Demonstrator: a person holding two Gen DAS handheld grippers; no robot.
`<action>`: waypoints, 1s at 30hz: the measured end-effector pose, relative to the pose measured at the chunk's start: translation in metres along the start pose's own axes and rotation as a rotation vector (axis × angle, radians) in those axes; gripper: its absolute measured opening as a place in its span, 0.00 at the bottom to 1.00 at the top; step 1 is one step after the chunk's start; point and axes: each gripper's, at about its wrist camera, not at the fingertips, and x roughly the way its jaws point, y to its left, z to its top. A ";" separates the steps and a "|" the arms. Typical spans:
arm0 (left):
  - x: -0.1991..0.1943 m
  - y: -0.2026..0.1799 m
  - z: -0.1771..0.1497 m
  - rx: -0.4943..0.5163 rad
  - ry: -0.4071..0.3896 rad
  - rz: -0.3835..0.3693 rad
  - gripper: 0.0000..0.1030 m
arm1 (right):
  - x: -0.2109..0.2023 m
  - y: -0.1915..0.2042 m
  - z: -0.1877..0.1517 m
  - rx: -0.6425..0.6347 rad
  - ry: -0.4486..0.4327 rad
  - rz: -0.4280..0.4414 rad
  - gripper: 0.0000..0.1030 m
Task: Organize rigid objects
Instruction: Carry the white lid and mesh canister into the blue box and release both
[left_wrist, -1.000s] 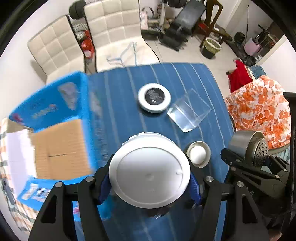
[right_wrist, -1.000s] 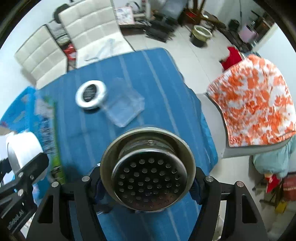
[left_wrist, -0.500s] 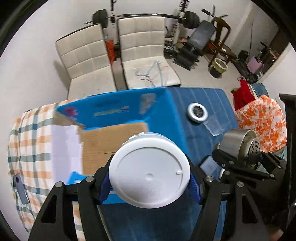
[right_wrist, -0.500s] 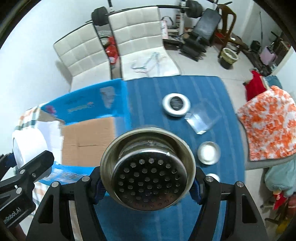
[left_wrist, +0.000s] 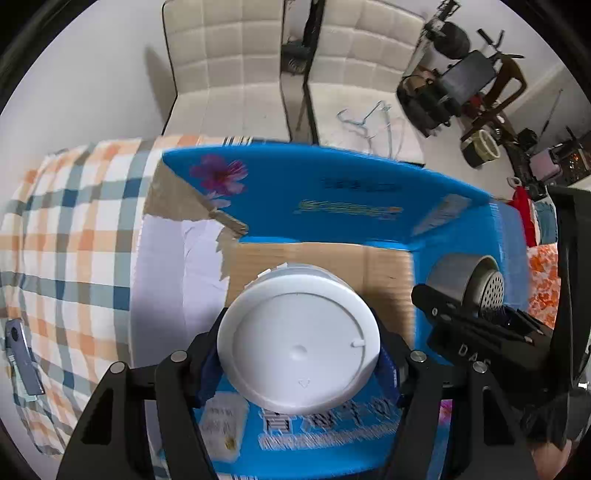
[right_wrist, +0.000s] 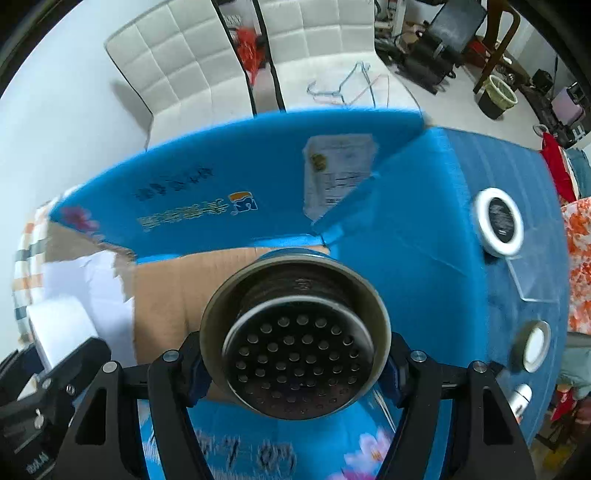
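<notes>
Hovering over the open blue cardboard box (left_wrist: 332, 192), both loads in the carry-and-deposit step of the tidying. Directly beneath and ahead of both grippers, the box's brown floor (right_wrist: 173, 291), bare as far as can be seen. Clamped between the left gripper (left_wrist: 299, 363) pads, a white round lidded container (left_wrist: 299, 345), bottom facing the camera. Clamped likewise in the right gripper (right_wrist: 295, 363), a perforated metal canister (right_wrist: 295, 339), just right of the left gripper. Off to the right gripper's right, on the blue striped tablecloth (right_wrist: 443, 258), a white ring-shaped disc (right_wrist: 498, 221), a clear plastic tray (right_wrist: 535, 280) and what looks like a small round tin (right_wrist: 535, 345), somewhat blurred. Next: lowering each piece inside the walls, side by side, then spreading the jaws.
</notes>
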 end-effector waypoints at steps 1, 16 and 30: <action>0.010 0.005 0.003 -0.011 0.016 0.000 0.63 | 0.009 0.003 0.003 -0.004 0.009 -0.010 0.71; 0.058 0.021 0.007 -0.076 0.128 -0.054 0.63 | 0.055 0.018 0.013 -0.063 0.091 0.009 0.93; 0.072 0.014 0.027 -0.027 0.181 -0.094 0.63 | 0.048 0.013 -0.041 -0.109 0.156 -0.034 0.94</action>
